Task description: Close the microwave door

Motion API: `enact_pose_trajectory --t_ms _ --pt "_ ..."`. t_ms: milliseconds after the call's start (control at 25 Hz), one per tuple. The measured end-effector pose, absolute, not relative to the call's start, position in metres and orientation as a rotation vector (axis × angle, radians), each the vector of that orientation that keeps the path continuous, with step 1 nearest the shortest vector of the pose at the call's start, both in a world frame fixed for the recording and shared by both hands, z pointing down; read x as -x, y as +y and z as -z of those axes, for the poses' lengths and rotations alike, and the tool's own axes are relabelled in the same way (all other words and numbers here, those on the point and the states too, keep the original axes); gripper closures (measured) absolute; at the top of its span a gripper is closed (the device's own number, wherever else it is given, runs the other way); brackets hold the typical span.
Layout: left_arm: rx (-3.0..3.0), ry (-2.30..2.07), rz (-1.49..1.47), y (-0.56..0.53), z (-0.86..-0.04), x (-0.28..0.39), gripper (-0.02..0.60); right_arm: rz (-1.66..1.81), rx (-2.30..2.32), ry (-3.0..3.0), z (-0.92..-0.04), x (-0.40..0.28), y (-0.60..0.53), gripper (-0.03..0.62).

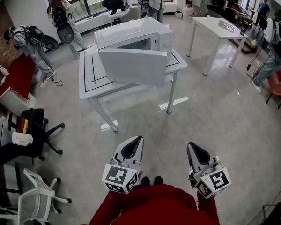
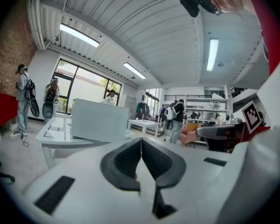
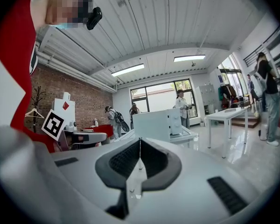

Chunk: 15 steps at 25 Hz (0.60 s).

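A white microwave point(image 1: 140, 35) stands on a white table point(image 1: 91, 86) some way ahead of me. Its door point(image 1: 133, 66) hangs open, swung out toward me over the table's front. The same door point(image 2: 99, 120) shows in the left gripper view, and the microwave point(image 3: 164, 122) sits far off in the right gripper view. My left gripper point(image 1: 136, 140) is low in the head view, well short of the table, jaws shut with nothing between them. My right gripper point(image 1: 191, 146) is beside it, also shut and empty.
A second white table point(image 1: 218, 29) stands at the back right. A black office chair point(image 1: 35, 130) and a white chair point(image 1: 35, 196) are at the left. Several people stand around the room's edges. Grey floor lies between me and the microwave table.
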<state>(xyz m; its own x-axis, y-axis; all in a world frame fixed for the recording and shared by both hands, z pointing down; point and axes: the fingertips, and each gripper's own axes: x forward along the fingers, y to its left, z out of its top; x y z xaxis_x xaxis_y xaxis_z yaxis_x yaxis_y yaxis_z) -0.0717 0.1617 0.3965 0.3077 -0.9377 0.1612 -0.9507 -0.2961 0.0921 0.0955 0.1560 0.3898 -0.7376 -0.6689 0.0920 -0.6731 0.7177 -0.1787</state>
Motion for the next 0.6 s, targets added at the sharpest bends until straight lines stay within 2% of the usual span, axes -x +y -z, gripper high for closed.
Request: enact_pose_trajectory --t_ms 600 --pt "-2.392 -1.857 -0.125 0.115 -0.372 0.059 0.568 -0.344 -1.134 -2.934 -0.391 -0.127 0.127 0.580"
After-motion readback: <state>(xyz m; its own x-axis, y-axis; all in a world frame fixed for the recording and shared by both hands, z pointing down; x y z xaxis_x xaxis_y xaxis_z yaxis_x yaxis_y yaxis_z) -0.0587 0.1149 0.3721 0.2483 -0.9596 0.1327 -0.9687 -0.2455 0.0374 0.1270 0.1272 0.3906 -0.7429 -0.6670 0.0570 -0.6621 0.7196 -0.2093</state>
